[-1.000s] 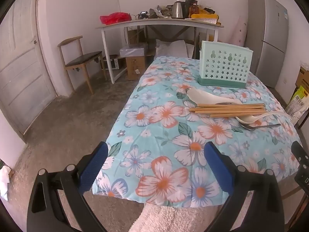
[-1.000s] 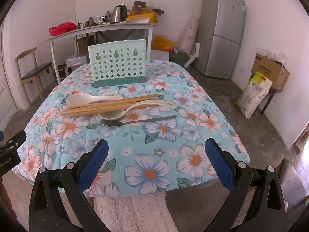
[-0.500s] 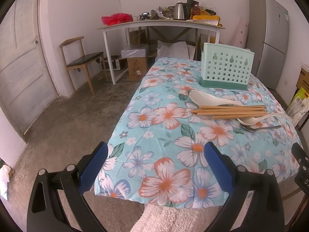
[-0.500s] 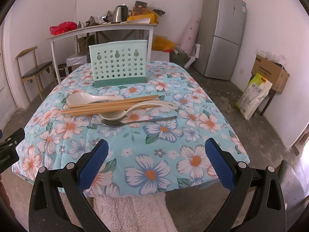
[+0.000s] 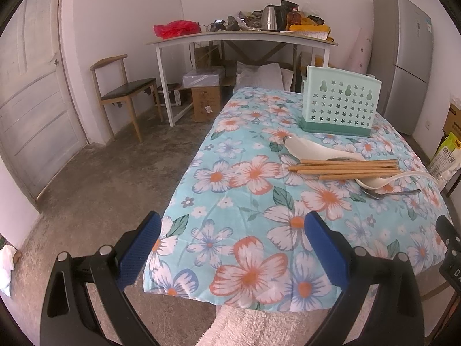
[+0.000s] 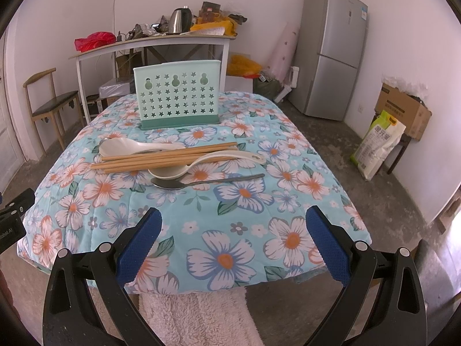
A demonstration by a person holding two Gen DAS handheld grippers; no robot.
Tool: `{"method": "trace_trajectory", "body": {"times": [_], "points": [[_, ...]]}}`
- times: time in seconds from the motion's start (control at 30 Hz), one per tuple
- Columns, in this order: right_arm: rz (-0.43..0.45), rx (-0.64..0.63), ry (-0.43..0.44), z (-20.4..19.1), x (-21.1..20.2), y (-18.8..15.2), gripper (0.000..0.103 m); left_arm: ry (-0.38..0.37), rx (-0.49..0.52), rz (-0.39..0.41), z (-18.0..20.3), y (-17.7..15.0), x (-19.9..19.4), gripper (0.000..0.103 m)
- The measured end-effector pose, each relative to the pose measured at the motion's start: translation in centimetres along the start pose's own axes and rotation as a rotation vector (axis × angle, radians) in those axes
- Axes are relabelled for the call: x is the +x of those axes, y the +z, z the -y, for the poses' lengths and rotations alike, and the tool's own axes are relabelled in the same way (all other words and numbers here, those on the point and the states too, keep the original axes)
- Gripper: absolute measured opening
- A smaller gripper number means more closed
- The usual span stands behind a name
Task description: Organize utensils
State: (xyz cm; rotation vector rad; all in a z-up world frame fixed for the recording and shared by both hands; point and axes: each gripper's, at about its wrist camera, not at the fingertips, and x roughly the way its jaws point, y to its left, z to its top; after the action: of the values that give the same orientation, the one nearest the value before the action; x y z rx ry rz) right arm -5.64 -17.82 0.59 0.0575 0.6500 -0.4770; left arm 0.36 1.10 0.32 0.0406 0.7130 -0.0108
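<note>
Right wrist view: your right gripper [image 6: 232, 245] hovers over the near edge of the worktop [image 6: 331, 201], its jaws spread wide and holding nothing. Ahead of it the utensils lie in a loose pile mid-worktop. The metal spoon [image 6: 201, 182] is nearest you, bowl to the left. Just behind it sits a white spoon [image 6: 207, 163], its bowl touching the chopsticks [image 6: 161, 158], which run left to right in a bundle. A second white spoon [image 6: 135, 147] lies behind the chopsticks, bowl to the left, its handle tucked under them. The holder [image 6: 178, 98], mint green with star holes, stands upright behind the pile, apart from it.

In the left wrist view your left gripper [image 5: 233, 249] hangs over the worktop's near left corner [image 5: 178, 259], jaws also wide and empty, with the floor [image 5: 100, 187] showing on the left. From here the pile lies well ahead and to the right: chopsticks [image 5: 345, 168], the two white spoons [image 5: 311, 148] [image 5: 383, 180], the metal spoon [image 5: 391, 193], and the holder [image 5: 341, 103] beyond them. A pale fleecy cloth [image 6: 196, 317] shows below the worktop edge.
</note>
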Motion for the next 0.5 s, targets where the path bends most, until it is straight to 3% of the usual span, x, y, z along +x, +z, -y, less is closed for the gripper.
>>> {"method": "trace_trajectory", "body": {"times": [0.5], "points": [[0.001,-0.006,-0.004,0.03,-0.09,0.14,0.095,-0.001,0.000,0.002,-0.07,-0.04,-0.02,0.097]]}}
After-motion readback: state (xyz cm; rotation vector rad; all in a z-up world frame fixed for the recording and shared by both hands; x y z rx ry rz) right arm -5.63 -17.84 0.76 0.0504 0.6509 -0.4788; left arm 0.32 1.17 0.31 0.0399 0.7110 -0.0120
